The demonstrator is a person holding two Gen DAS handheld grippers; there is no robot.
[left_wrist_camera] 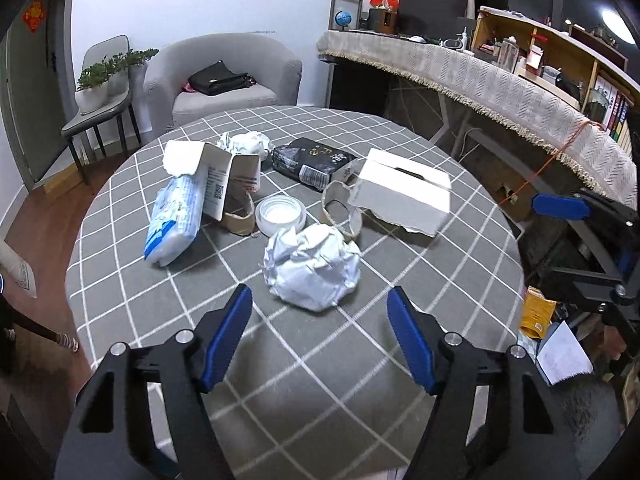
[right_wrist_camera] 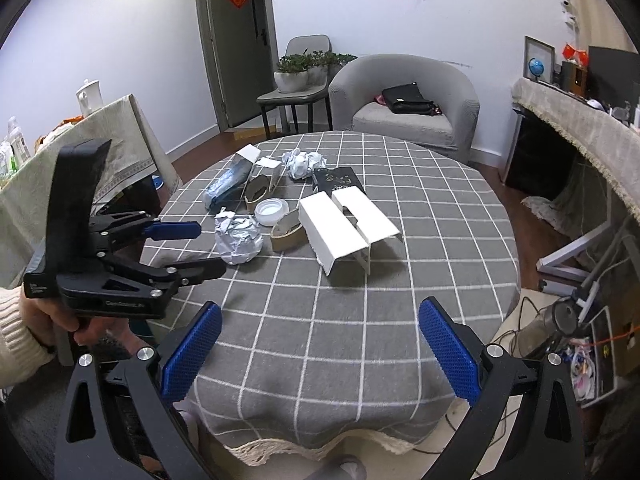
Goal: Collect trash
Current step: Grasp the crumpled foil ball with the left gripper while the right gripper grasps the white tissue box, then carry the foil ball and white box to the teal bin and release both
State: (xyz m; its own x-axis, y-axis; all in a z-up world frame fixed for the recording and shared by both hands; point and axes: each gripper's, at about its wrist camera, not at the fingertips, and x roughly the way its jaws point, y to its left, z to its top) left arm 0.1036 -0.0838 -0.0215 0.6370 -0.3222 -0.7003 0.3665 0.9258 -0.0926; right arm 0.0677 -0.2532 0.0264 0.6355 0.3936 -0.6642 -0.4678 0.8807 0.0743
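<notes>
A round table under a grey cloth with a white grid (left_wrist_camera: 400, 280) holds scattered trash. Nearest the left gripper (left_wrist_camera: 320, 304) lies a crumpled ball of white paper (left_wrist_camera: 312, 266), just ahead of its blue-padded fingers, which stand partly apart and hold nothing. Behind the ball sit a round white plastic lid (left_wrist_camera: 280, 214), a torn white cardboard box (left_wrist_camera: 400, 196) and a black packet (left_wrist_camera: 312, 160). The right gripper (right_wrist_camera: 320, 320) hangs wide open and empty above the table's near edge.
</notes>
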